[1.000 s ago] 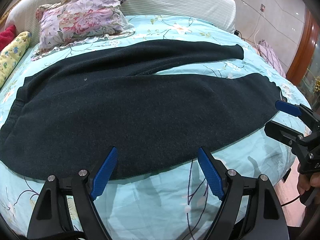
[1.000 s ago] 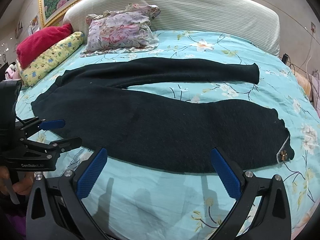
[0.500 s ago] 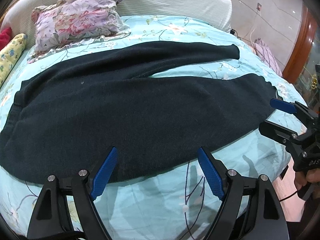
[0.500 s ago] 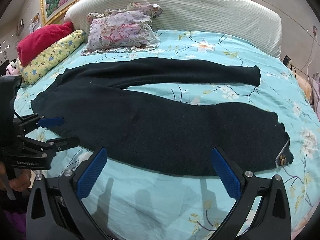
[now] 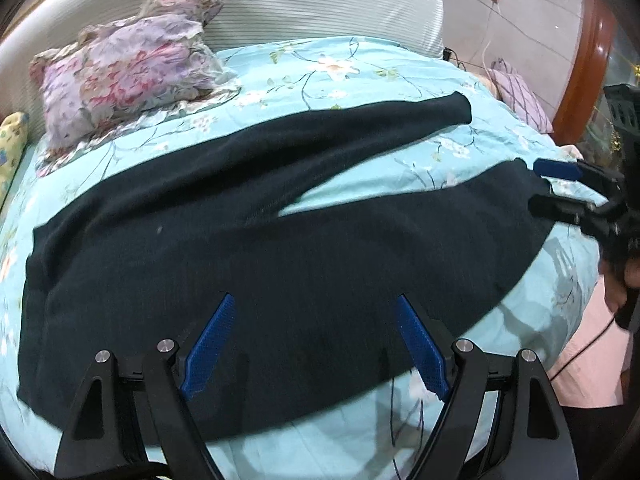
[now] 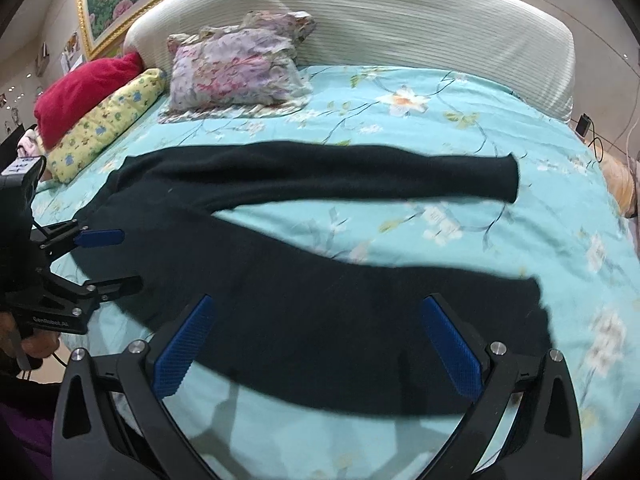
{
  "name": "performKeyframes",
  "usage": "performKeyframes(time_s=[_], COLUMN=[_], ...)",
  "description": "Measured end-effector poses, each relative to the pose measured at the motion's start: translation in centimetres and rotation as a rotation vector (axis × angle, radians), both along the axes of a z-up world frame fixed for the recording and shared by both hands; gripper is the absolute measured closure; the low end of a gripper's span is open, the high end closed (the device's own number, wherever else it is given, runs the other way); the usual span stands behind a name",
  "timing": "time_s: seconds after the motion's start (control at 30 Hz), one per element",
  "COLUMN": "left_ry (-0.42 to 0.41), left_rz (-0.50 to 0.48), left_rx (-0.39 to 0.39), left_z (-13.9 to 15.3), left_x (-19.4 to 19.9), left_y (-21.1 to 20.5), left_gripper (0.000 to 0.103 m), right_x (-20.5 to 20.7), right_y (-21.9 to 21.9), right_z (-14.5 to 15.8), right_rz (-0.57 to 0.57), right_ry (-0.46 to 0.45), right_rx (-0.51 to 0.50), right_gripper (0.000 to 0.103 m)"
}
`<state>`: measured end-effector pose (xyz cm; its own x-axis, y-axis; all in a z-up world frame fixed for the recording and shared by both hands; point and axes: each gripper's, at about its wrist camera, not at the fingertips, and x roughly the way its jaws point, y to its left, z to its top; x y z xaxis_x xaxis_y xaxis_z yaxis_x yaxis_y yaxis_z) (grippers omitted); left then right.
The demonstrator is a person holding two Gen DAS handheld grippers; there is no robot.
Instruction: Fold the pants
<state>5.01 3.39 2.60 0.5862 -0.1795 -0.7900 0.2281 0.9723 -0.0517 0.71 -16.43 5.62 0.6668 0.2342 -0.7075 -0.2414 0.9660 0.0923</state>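
Dark navy pants lie flat across the turquoise floral bedspread, waist to the left, two legs spread apart to the right; they also show in the right wrist view. My left gripper is open over the near edge of the waist and thigh part. My right gripper is open over the near leg close to its hem. Each gripper shows in the other's view: the right gripper at the near leg's hem, the left gripper at the waist. Neither holds cloth.
A floral pillow lies at the head of the bed by the white ribbed headboard. A red pillow and a yellow bolster lie at the far left. The bed's near edge drops off below both grippers.
Both grippers have moved forward over the pants, from the bare bedspread at the near edge onto the dark cloth. Both stay open.
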Motion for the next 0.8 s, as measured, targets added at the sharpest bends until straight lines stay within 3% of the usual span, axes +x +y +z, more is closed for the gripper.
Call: performKeyframes(time_s=[0.27, 0.43, 0.63, 0.73, 0.8], left_ry=[0.019, -0.009, 0.048, 0.107, 0.139], left_rz=[-0.093, -0.123, -0.219, -0.292, -0.358], left_rx=[0.025, 0.091, 0.094, 0.087, 0.055], left_z=[2.0, 2.7, 1.2, 0.1, -0.2], left_x=[6.6, 11.4, 17.7, 20.5, 22.0], left_y=[0.9, 1.0, 0.8, 0.5, 0.6], left_gripper=[0.02, 0.02, 0.02, 0.02, 0.02], right_x=[6.1, 10.6, 16.5, 19.1, 20.5], right_y=[-6.3, -10.1, -15.2, -16.7, -17.5], right_z=[2.2, 2.7, 1.5, 0.3, -0.7], right_rz=[-0.055, -0.094, -0.173, -0.182, -0.182], right_ry=[0.039, 0.062, 0.119, 0.17, 0.213], right_rx=[0.091, 0.122, 0.19, 0.198, 0.218], right_gripper=[0.0, 0.0, 0.001, 0.016, 0.021])
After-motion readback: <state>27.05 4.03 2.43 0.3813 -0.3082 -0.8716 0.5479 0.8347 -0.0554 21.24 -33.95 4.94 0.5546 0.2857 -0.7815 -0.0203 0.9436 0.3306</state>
